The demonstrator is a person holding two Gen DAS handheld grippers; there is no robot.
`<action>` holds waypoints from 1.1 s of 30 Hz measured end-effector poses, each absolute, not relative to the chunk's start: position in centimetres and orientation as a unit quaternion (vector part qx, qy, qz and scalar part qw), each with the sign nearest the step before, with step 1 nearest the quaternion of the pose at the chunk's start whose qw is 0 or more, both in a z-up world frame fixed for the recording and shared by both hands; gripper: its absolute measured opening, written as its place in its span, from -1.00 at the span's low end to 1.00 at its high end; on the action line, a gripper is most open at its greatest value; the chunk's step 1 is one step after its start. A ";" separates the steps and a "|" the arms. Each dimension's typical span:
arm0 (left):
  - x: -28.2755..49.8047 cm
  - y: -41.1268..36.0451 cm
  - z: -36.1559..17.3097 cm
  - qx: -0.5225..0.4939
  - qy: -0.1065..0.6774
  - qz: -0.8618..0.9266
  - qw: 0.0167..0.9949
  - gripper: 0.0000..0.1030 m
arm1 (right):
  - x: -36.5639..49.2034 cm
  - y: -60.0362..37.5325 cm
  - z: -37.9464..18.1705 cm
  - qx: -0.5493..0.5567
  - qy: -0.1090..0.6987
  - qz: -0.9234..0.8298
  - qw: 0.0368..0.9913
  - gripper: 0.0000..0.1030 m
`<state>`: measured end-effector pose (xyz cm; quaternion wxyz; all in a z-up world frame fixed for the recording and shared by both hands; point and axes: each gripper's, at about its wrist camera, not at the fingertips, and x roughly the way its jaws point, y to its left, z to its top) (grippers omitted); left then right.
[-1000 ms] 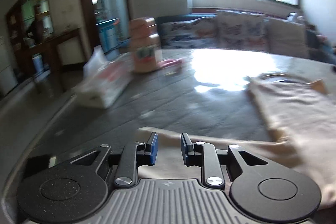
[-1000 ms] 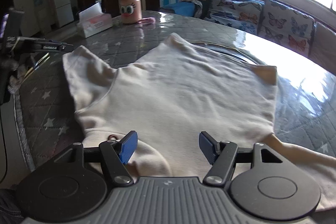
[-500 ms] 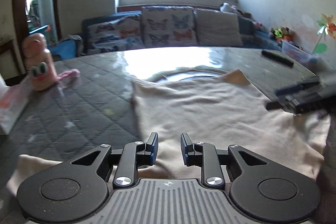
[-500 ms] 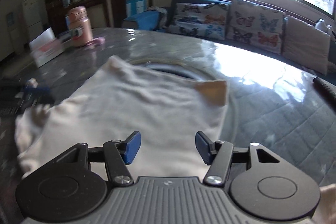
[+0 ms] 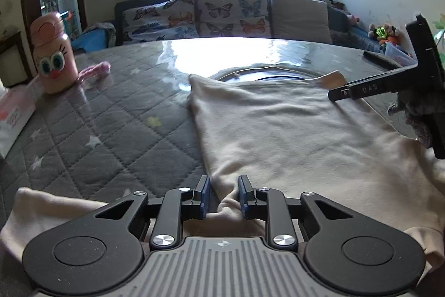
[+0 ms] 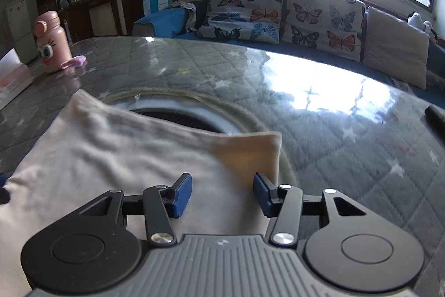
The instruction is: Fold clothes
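Black left claw [image 5: 221, 196] with blue pads, silver screws, ribbed grey housing.

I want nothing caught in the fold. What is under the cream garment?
The cream garment lies on the grey quilted table cover and partly over a round inset. Whatever else is beneath is hidden.

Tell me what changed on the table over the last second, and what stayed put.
The left gripper swung right, from the pink bottle side to face the window, carrying a bunched fold of the cream garment between its fingers. The sleeve that stuck out left now lies folded in. The right gripper stayed open over the garment. The bottle and tissue box stayed put.
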<state>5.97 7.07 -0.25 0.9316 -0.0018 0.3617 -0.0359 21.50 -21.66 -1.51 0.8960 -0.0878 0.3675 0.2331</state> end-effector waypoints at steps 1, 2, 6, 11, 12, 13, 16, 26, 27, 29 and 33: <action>6.0 7.1 -0.1 -0.003 0.360 -0.035 0.932 -0.52 | 21.9 -21.6 -1.6 -0.087 0.367 0.230 0.897 -0.05; 6.0 7.1 0.0 -0.004 0.359 -0.034 0.933 -0.52 | 22.3 -21.5 -1.6 -0.086 0.367 0.227 0.898 -0.05; 5.9 7.1 0.4 -0.008 0.353 -0.031 0.935 -0.53 | 22.8 -20.9 -1.5 -0.097 0.362 0.221 0.900 -0.06; 5.8 6.7 0.6 -0.002 0.347 -0.032 0.937 -0.53 | 21.4 -21.0 -0.4 -0.108 0.355 0.232 0.899 -0.03; 5.8 6.6 0.4 0.003 0.349 -0.030 0.937 -0.53 | 20.8 -21.1 -0.1 -0.109 0.354 0.238 0.898 -0.02; 5.9 6.5 0.2 0.009 0.351 -0.029 0.936 -0.53 | 20.2 -21.2 0.2 -0.111 0.354 0.243 0.896 -0.02; 5.7 6.3 -0.2 0.021 0.352 -0.020 0.936 -0.48 | 17.7 -21.5 0.7 -0.118 0.353 0.264 0.890 0.02; 2.4 3.7 1.3 0.043 0.325 -0.056 0.943 -0.39 | 7.2 -22.1 1.1 -0.117 0.363 0.335 0.861 0.17; 2.0 3.2 1.3 0.047 0.325 -0.063 0.942 -0.36 | 6.1 -22.0 1.0 -0.120 0.363 0.341 0.858 0.17; 1.0 2.3 1.1 0.058 0.325 -0.077 0.941 -0.33 | 4.1 -21.8 0.9 -0.127 0.363 0.354 0.852 0.17; -1.1 0.8 0.5 0.078 0.326 -0.103 0.936 -0.19 | 0.6 -21.8 1.2 -0.149 0.348 0.370 0.848 0.25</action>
